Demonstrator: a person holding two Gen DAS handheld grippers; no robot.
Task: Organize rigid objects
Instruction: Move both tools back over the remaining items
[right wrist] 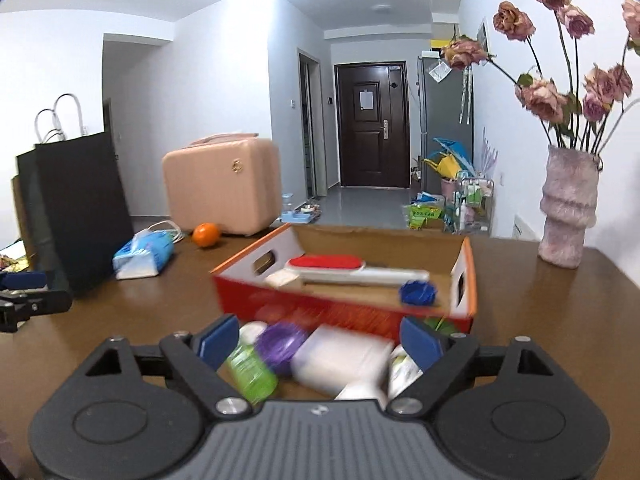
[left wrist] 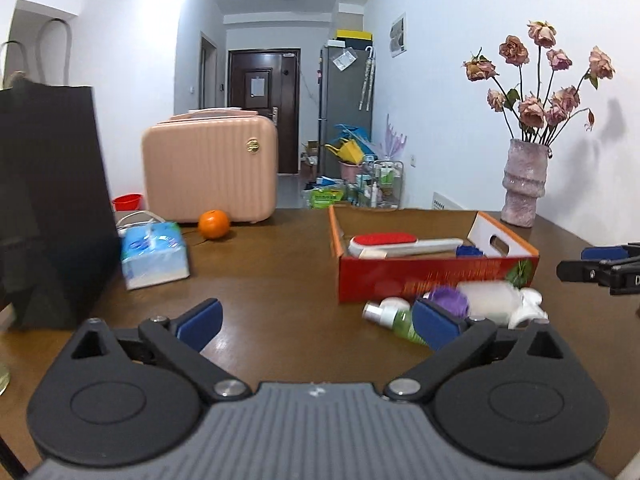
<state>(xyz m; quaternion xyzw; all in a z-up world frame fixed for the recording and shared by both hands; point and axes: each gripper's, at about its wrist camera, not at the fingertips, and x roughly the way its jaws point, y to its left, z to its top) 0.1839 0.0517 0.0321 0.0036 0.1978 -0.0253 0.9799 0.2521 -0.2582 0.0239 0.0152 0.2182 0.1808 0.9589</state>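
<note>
A blurred cluster lies on the brown table (right wrist: 540,320) against the near wall of the orange cardboard box (right wrist: 344,312): a green spray bottle (right wrist: 250,372), a purple ribbed ball (right wrist: 282,344) and a white bottle (right wrist: 342,360). Bare wood runs left toward the tissue pack (left wrist: 154,254). My right gripper (right wrist: 318,344) is spread wide around the cluster, touching nothing. My left gripper (left wrist: 318,320), also spread, hangs over bare wood left of it.

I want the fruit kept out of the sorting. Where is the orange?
The orange sits on the table's far left, just in front of the pink suitcase, right of the tissue pack.
</note>
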